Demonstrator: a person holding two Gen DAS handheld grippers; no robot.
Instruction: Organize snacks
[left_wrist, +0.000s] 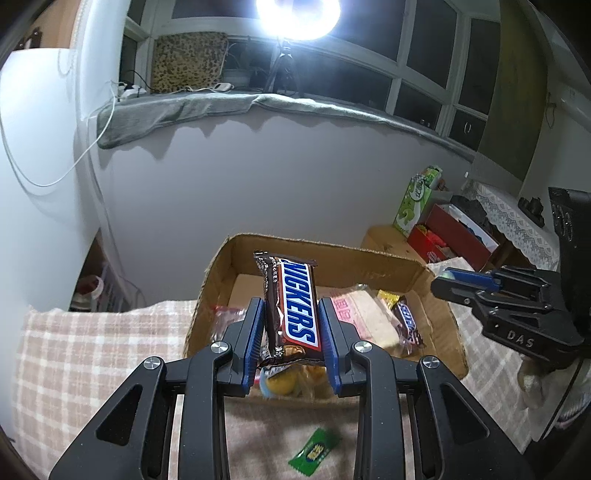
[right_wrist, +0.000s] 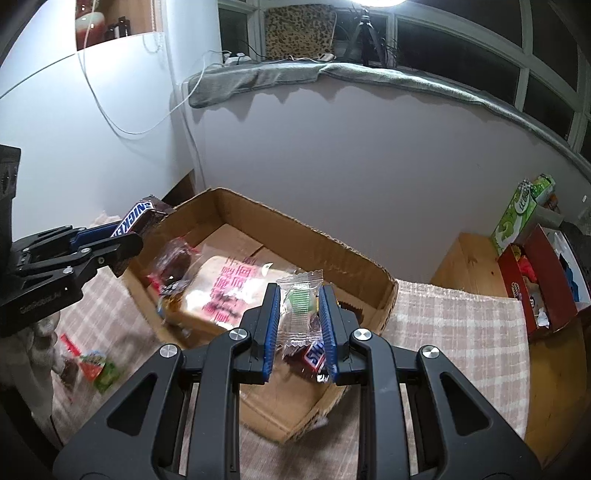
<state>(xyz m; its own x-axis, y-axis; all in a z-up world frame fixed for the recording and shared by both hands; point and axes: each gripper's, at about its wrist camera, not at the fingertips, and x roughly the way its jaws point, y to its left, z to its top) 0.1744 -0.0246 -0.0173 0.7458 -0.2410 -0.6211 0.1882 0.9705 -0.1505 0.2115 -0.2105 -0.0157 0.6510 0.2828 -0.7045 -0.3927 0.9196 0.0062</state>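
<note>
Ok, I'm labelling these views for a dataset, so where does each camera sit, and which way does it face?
Left wrist: on the left gripper, looking along its fingers, shut on a Snickers bar, down at the cardboard box; the right gripper shows at the right edge.
Right wrist: on the right gripper, shut on a clear-wrapped candy, above the box; the left gripper shows at the left.
Shared: box, checked cloth, window ledge.

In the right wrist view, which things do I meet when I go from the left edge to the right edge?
Left tongs holding a Snickers bar → loose snacks on the checked cloth → cardboard box → right tongs gripping a clear candy packet → green carton → red box.
</note>
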